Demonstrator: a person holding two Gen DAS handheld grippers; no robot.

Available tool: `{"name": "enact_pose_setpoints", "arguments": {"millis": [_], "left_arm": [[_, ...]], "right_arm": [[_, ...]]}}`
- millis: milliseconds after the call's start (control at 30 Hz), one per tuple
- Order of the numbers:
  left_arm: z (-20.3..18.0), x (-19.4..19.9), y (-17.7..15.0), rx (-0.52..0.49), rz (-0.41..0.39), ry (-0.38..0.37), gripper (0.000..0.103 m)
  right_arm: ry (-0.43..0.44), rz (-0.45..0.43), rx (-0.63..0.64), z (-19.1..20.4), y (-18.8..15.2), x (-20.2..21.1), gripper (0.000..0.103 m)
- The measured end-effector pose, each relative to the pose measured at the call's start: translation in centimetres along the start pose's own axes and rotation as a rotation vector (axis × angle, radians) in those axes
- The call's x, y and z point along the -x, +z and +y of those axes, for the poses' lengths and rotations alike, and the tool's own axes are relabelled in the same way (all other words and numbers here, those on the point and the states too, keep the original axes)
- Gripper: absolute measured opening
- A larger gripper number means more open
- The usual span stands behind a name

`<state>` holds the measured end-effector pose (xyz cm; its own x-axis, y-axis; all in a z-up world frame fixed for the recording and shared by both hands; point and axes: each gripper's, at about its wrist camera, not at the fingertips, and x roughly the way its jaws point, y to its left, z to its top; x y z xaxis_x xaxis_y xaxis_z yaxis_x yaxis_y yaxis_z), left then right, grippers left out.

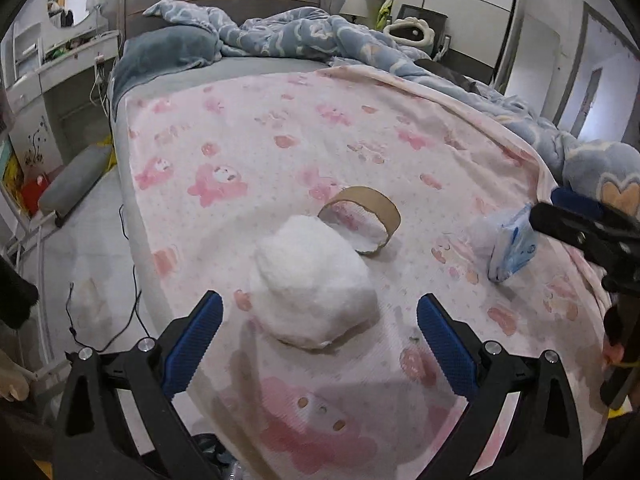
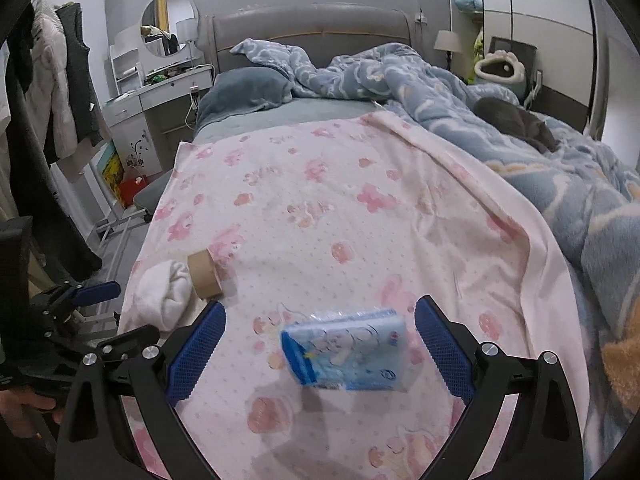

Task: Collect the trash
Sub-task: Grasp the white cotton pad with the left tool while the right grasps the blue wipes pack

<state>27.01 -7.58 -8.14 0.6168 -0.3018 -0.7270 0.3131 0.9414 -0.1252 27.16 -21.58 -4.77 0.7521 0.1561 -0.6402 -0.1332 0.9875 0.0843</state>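
A crumpled white wad point(image 1: 314, 286) lies on the pink blanket point(image 1: 280, 140), just ahead of and between the fingers of my open left gripper point(image 1: 320, 324). A brown cardboard tape ring point(image 1: 362, 218) rests on the blanket behind it. A blue tissue pack point(image 2: 348, 350) lies between the spread fingers of my open right gripper point(image 2: 320, 332), untouched on either side. From the right wrist, the white wad point(image 2: 168, 294) and the tape ring point(image 2: 204, 274) sit at the bed's left edge. The tissue pack point(image 1: 514, 246) and the right gripper's fingers point(image 1: 576, 204) show at the far right of the left wrist view.
A rumpled blue duvet point(image 2: 520, 128) covers the bed's right side, with a grey cat point(image 2: 516, 122) lying on it. A pillow point(image 2: 244, 90) and headboard are at the back. A dresser point(image 2: 160, 108), hanging clothes point(image 2: 60, 80) and floor cables point(image 1: 132, 304) lie left of the bed.
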Motion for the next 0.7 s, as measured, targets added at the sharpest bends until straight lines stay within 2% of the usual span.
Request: {"name": "enact_pose_setpoints", "arguments": {"millis": [133,233,400,467,500,700], "left_arm": [[-0.2,-0.7,0.2,0.014,-0.008,0.012,0.097],[-0.3,-1.3,0.3,0.035,-0.005,0.006,0.082],[-0.7,-2.2,0.3,0.043,0.016,0.015,0.071],[-0.6,-2.4,0.4,0.059,0.02,0.023,0.058],[-0.5,-2.3,0.5,0.067,0.018,0.025,0.055],[0.0,-1.8,0.7,0.116,-0.006,0.006,0.051]], "right_arm": [[0.021,0.032,0.002,-0.6,-0.8,-0.5,0.097],[0.021,0.055,0.018,-0.6,-1.3,-0.9,0.097],[0.025,0.073,0.026,-1.3,-1.8,-1.2,0.097],[0.024,0.073,0.021,-1.7,-1.9,-1.2,0.097],[0.025,0.075,0.02,-1.8,-2.0,-1.2,0.097],[0.021,0.079,0.015,-2.2,-2.1,-1.2,0.097]]}}
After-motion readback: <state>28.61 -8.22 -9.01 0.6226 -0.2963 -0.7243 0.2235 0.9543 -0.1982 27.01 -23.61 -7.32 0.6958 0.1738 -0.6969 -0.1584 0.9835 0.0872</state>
